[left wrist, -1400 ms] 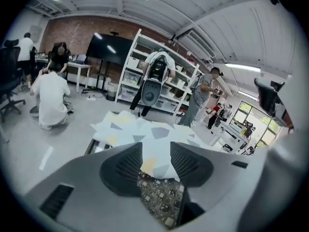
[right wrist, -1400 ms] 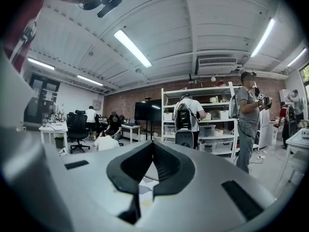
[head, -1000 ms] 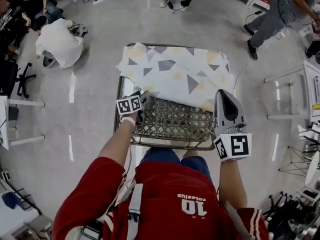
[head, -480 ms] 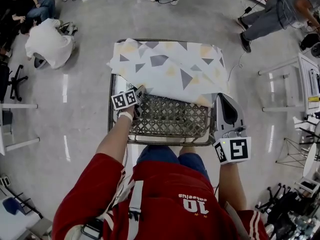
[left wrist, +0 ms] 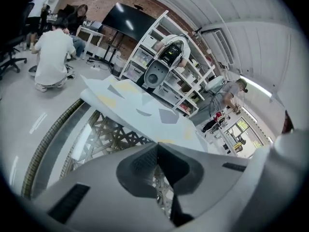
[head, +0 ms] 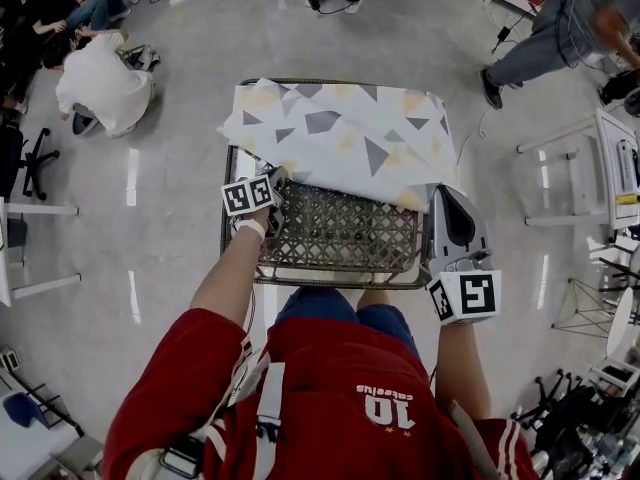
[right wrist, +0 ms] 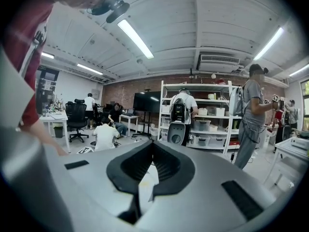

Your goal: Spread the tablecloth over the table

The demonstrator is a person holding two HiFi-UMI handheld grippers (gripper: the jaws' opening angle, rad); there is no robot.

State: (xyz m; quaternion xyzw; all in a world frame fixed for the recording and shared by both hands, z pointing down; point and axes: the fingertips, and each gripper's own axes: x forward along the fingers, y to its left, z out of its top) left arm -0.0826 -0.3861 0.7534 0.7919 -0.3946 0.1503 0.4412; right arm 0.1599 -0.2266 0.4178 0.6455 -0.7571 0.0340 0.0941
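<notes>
A white tablecloth with grey and yellow triangles covers the far half of a metal lattice table. My left gripper is at the cloth's near-left edge. In the left gripper view its jaws are shut, with the tips meeting right on the cloth's edge. Lattice shows through the gap behind the tips. At the near-right corner, my right gripper is shut on the cloth. In the right gripper view a white fold of tablecloth sits between the closed jaws.
A crouching person in white is on the floor at far left, near an office chair. Another person stands at far right, beside a white desk. White shelving stands beyond the table.
The left gripper's jaws have closed at the cloth's near-left edge and the hand has shifted slightly. The right gripper keeps its hold and has not moved.
</notes>
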